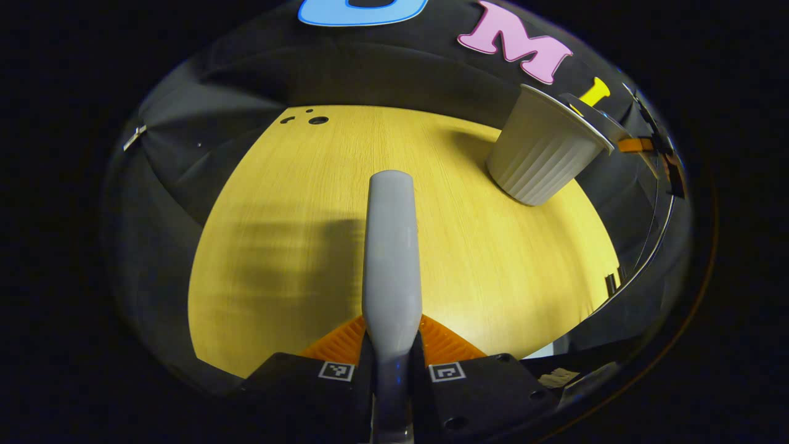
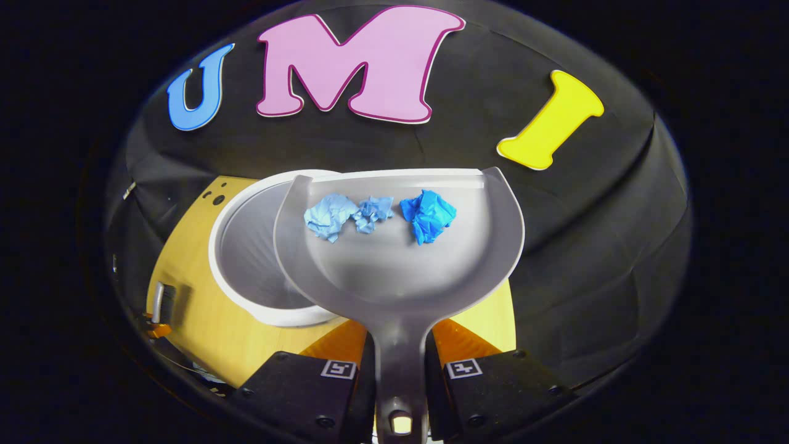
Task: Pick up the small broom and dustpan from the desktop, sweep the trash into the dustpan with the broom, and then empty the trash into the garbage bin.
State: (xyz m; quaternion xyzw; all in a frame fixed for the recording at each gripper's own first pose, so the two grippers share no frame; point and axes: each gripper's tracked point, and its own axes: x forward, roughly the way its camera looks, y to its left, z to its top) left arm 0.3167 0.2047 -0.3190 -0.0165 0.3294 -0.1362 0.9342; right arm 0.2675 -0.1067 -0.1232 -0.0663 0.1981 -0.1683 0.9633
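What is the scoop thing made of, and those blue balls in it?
The dustpan looks like smooth grey plastic: it is slightly see-through and shiny. The three blue scraps look like crumpled paper, all sharp creases and folds, though thin plastic film can't be ruled out.

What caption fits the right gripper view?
Claw holds dustpan with three blue paper wads over the white bin.
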